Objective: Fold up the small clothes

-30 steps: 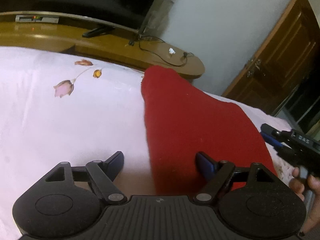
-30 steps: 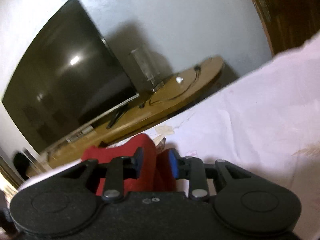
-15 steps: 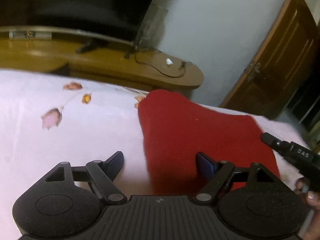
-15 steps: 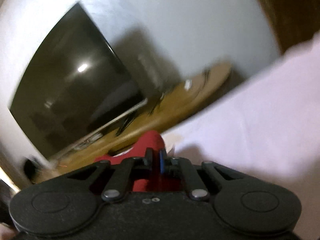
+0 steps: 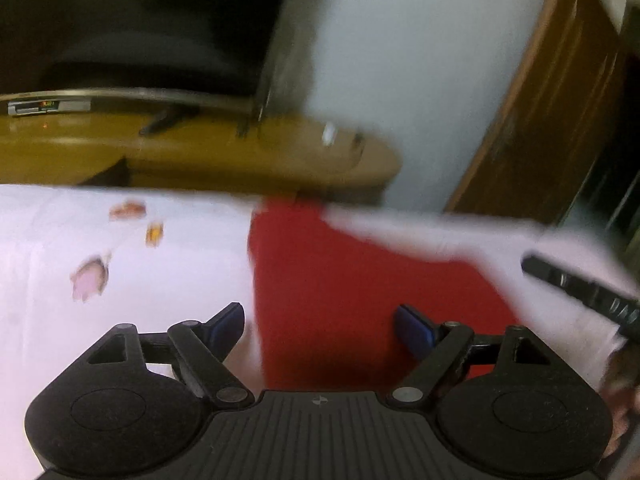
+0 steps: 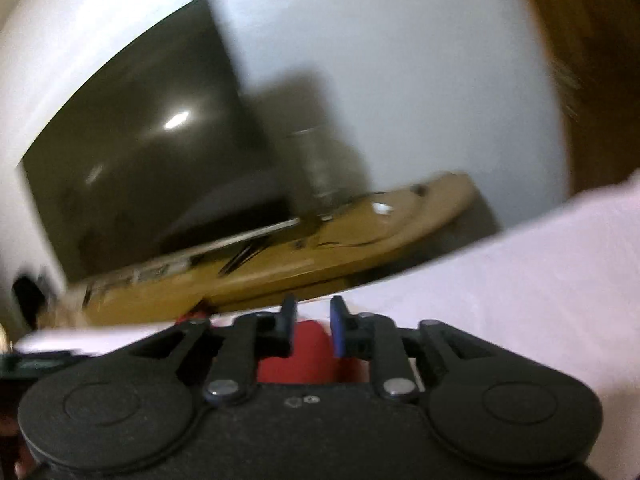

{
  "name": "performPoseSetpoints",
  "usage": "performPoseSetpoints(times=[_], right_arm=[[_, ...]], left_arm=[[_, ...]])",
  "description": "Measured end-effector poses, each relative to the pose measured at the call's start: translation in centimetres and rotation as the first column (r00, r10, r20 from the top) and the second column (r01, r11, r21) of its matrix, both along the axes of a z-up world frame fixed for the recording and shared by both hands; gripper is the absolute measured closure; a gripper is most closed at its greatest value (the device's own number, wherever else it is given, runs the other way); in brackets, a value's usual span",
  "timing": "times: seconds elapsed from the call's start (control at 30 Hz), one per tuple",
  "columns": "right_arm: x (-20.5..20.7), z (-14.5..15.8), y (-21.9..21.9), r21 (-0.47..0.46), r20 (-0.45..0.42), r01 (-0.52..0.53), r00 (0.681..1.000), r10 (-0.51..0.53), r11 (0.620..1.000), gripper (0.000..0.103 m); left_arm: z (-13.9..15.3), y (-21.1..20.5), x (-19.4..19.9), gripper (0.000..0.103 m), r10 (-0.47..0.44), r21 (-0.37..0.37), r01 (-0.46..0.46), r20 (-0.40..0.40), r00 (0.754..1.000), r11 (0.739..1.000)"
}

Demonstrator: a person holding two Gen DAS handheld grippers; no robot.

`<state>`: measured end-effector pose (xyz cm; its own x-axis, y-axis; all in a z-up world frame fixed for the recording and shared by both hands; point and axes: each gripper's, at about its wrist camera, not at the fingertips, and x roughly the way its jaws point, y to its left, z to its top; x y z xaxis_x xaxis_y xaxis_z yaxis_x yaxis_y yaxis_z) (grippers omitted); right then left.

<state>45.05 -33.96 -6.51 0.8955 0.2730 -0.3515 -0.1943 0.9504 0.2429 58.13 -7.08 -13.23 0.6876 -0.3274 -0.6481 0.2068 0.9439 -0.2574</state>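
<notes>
A red garment (image 5: 340,288) lies flat on the pale pink floral bedsheet (image 5: 80,320). My left gripper (image 5: 320,324) is open, its blue pads spread, hovering over the garment's near left edge. My right gripper (image 6: 313,322) has a narrow gap between its pads, with a bit of the red garment (image 6: 308,356) showing behind them; contact is unclear. The right tool's black body (image 5: 580,292) shows at the right edge of the left wrist view. Both views are motion blurred.
A wooden TV stand (image 5: 200,148) with a large dark television (image 5: 140,24) runs along the bed's far edge. A brown wooden door (image 5: 552,100) is at the right. Cables and a small white object (image 5: 329,134) lie on the stand.
The right gripper closed on the garment, then its pads parted slightly. Both tools tilted up and pulled back; the garment now shows lower and flatter on the sheet.
</notes>
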Motion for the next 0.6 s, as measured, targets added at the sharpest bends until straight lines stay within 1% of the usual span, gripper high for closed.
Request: performPoseSetpoints(times=[0.03, 0.07, 0.1, 0.13, 0.17, 0.2, 0.23, 0.27, 0.3, 0.33, 0.37, 0.43, 0.47, 0.5, 0.53, 0.57, 0.6], right_arm=[[0.6, -0.5, 1.0, -0.064, -0.037, -0.026, 0.999, 0.023, 0.998, 0.084], [2.0, -2.3, 2.1, -0.178, -0.151, -0.032, 0.989, 0.005, 0.984, 0.084], [3.1, -3.9, 2.1, -0.233, -0.234, -0.028, 0.972, -0.028, 0.972, 0.079], [2.9, -4.6, 1.0, -0.168, -0.208, -0.001, 0.978, -0.035, 0.986, 0.072], [3.1, -4.4, 0.3, -0.135, -0.229, 0.019, 0.972, -0.05, 0.991, 0.068], [2.6, -3.6, -0.2, -0.108, -0.21, 0.045, 0.975, -0.067, 0.993, 0.07], [1.6, -2.9, -0.2, -0.11, -0.162, 0.052, 0.984, -0.07, 0.992, 0.072], [0.4, -2.0, 0.0, -0.124, -0.118, 0.04, 0.991, -0.055, 0.992, 0.073], [-0.9, -1.2, 0.2, -0.132, -0.084, 0.012, 0.996, -0.023, 0.991, 0.073], [-2.0, -0.7, 0.3, -0.131, -0.06, -0.022, 0.998, 0.014, 0.991, 0.073], [-3.2, -0.4, 0.6, -0.127, -0.048, -0.062, 0.997, 0.057, 0.99, 0.073], [-3.8, -0.5, 1.0, -0.137, -0.057, -0.125, 0.991, 0.118, 0.983, 0.073], [-4.1, -1.2, 1.5, -0.166, -0.081, -0.153, 0.987, 0.141, 0.974, 0.072], [-3.8, -1.7, 1.7, -0.212, -0.107, -0.147, 0.986, 0.127, 0.966, 0.071], [-3.1, -2.8, 2.1, -0.264, -0.146, -0.119, 0.986, 0.083, 0.957, 0.064], [-2.7, -3.5, 1.5, -0.243, -0.152, -0.08, 0.987, 0.043, 0.967, 0.061], [-2.3, -3.4, 0.6, -0.189, -0.172, -0.052, 0.985, 0.019, 0.981, 0.054]], left_arm=[[-1.1, -0.2, 0.2, 0.017, -0.007, 0.004, 0.007, -0.018, 1.0, 1.0], [-1.7, 0.3, 0.1, 0.014, 0.002, -0.036, -0.002, -0.012, 1.0, 0.999], [-1.8, 0.7, 0.1, 0.013, 0.012, -0.054, -0.013, -0.02, 1.0, 0.998], [-1.5, 1.0, 0.1, 0.014, 0.015, -0.062, -0.017, -0.028, 0.999, 0.998], [-0.9, 1.2, -0.4, 0.014, 0.019, -0.055, -0.02, -0.024, 1.0, 0.998], [-0.1, 1.3, -1.1, 0.014, 0.016, -0.039, -0.016, -0.002, 1.0, 0.999], [0.6, 1.4, -1.8, 0.014, 0.008, -0.035, -0.008, 0.013, 1.0, 0.999], [1.3, 1.8, -2.8, 0.014, 0.0, -0.056, 0.002, 0.039, 0.999, 0.998], [1.5, 2.1, -3.4, 0.014, 0.002, -0.07, 0.001, 0.043, 0.999, 0.998], [1.6, 2.2, -3.9, 0.014, -0.002, -0.074, 0.004, 0.032, 0.999, 0.997], [1.5, 2.0, -4.5, 0.014, -0.018, -0.062, 0.02, 0.026, 0.999, 0.998], [0.8, 1.3, -5.0, 0.014, -0.037, -0.007, 0.037, 0.012, 0.999, 0.999], [0.2, 1.0, -4.9, 0.014, -0.039, 0.023, 0.04, -0.008, 0.999, 0.999], [-0.3, 1.0, -4.8, 0.014, -0.038, 0.009, 0.038, -0.02, 0.999, 0.999], [-0.5, 1.2, -4.8, 0.014, -0.028, -0.014, 0.028, -0.028, 0.999, 1.0], [-0.6, 1.3, -4.7, 0.014, -0.018, -0.029, 0.017, -0.038, 0.999, 0.999], [-0.6, 1.4, -4.8, 0.014, -0.014, -0.029, 0.012, -0.04, 0.999, 0.999]])
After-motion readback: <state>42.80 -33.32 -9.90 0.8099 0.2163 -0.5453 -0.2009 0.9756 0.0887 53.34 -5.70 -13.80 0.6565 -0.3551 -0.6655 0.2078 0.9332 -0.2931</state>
